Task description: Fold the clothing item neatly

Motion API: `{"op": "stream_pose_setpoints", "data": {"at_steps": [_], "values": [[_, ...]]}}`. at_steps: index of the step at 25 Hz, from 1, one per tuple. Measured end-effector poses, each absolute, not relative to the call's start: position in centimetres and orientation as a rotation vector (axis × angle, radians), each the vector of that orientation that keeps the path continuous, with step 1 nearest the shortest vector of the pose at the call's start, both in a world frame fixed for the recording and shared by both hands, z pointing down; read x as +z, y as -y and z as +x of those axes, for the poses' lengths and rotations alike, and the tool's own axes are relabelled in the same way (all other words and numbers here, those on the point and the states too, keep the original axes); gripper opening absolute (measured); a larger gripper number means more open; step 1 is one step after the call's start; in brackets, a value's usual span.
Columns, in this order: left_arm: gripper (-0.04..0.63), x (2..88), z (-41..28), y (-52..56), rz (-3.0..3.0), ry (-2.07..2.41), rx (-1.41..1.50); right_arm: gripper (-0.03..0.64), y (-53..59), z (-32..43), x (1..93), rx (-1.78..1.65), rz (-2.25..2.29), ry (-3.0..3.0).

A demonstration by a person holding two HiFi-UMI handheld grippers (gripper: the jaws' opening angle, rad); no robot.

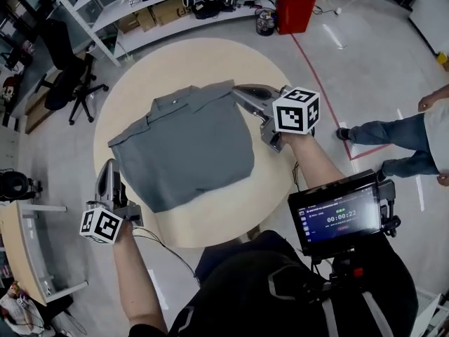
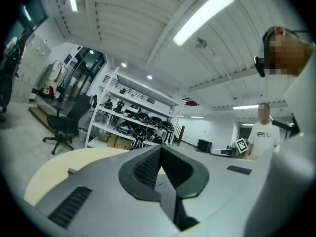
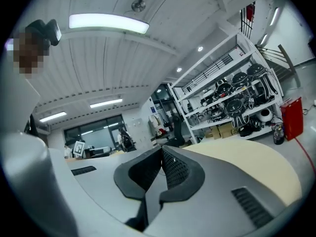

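A grey collared shirt (image 1: 186,142) lies spread flat on the round beige table (image 1: 175,62), its collar towards the far side. My left gripper (image 1: 109,163) rests at the table's near left, just beside the shirt's left edge. Its jaws are shut, and in the left gripper view (image 2: 160,147) the pads meet with no cloth showing between them. My right gripper (image 1: 236,90) points at the shirt's far right corner and its tip reaches that corner. In the right gripper view (image 3: 162,148) it is shut too, with no fabric visible in the jaws.
White shelving (image 1: 175,5) with gear stands beyond the table, with a red bin (image 1: 295,10) beside it. A black office chair (image 1: 70,83) is at the far left. A person (image 1: 414,142) stands on the right. A monitor (image 1: 340,216) hangs in front of my chest.
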State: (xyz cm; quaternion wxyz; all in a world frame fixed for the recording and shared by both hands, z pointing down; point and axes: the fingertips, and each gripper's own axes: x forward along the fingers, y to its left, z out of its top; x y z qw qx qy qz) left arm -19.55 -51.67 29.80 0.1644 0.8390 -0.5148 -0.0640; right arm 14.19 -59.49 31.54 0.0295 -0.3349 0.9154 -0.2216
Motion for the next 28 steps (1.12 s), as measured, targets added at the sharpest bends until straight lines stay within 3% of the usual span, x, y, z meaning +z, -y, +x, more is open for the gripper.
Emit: {"op": "stream_pose_setpoints", "data": {"at_steps": [6, 17, 28], "values": [[0.002, 28.6, -15.6, 44.8, 2.431, 1.553, -0.026, 0.009, 51.9, 13.3, 30.6, -0.683, -1.004, -2.795], [0.000, 28.1, -13.8, 32.6, 2.506, 1.433, -0.038, 0.009, 36.0, 11.3, 29.1, -0.479, -1.221, -2.856], [0.000, 25.8, -7.1, 20.9, 2.513, 1.525, -0.085, 0.009, 23.7, 16.4, 26.4, -0.234, -1.207, -2.922]]}}
